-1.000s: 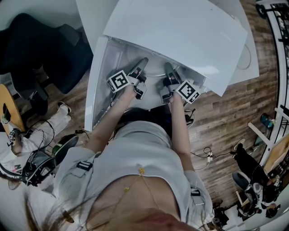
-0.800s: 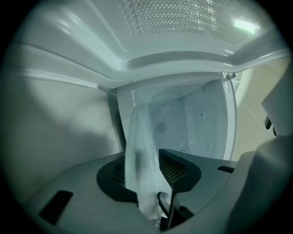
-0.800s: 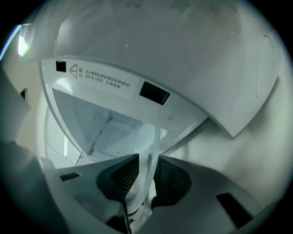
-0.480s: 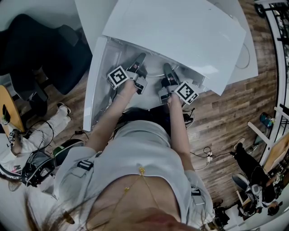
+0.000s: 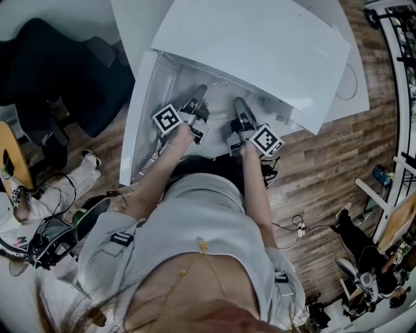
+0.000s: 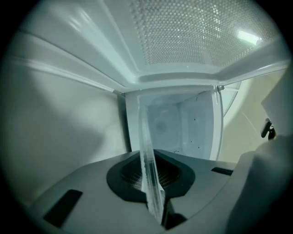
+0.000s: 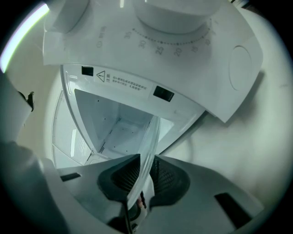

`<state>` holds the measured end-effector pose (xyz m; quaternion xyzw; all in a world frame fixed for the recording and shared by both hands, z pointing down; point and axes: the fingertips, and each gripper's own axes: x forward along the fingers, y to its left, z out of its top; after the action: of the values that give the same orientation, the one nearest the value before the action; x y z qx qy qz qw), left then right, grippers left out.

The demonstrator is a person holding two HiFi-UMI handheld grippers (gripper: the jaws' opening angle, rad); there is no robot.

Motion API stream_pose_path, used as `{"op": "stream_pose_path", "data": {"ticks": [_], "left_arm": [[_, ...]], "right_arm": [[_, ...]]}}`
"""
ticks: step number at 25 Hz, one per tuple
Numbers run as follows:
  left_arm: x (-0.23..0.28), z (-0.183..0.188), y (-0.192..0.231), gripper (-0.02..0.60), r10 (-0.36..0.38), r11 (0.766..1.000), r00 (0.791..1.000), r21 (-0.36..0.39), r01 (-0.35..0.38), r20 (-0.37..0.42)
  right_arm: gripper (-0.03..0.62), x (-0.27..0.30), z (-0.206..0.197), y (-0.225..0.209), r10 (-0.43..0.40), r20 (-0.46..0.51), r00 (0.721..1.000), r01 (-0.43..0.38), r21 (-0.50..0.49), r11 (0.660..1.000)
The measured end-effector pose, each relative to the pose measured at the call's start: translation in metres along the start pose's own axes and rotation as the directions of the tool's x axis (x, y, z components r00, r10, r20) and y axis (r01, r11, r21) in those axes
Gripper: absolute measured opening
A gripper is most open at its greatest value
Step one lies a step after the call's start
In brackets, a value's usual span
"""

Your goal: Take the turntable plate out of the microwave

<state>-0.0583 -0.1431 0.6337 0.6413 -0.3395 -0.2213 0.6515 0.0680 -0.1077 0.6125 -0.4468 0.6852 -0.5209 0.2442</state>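
Here, the left gripper and right gripper, its jaws just now closing further, each clamp the glass turntable plate's near rim at the open microwave's mouth, presumably sharing its weight against tipping

The turntable plate sits in the mouth of the microwave. Its door stands open at left, and a person stands before it.

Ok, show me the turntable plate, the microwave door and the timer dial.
turntable plate (image 6: 147,164), left gripper view, on its glass rim, seen edge-on.
microwave door (image 5: 134,130), head view, on the open door's white frame.
timer dial (image 7: 169,11), right gripper view, on the knob's middle.
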Motion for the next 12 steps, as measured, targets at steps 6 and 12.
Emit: {"op": "stream_pose_path", "data": {"ticks": [6,12], "left_arm": [[-0.012,-0.004,-0.007,0.052,-0.006,1.000,1.000,0.020,0.005,0.001],[-0.022,-0.009,-0.018,0.052,-0.028,0.999,1.000,0.022,0.028,-0.003]], "right_arm": [[0.072,-0.013,-0.006,0.003,-0.024,0.001,1.000,0.024,0.021,0.999],[0.072,-0.021,-0.009,0.019,0.007,0.009,1.000,-0.007,-0.006,1.000]]}}
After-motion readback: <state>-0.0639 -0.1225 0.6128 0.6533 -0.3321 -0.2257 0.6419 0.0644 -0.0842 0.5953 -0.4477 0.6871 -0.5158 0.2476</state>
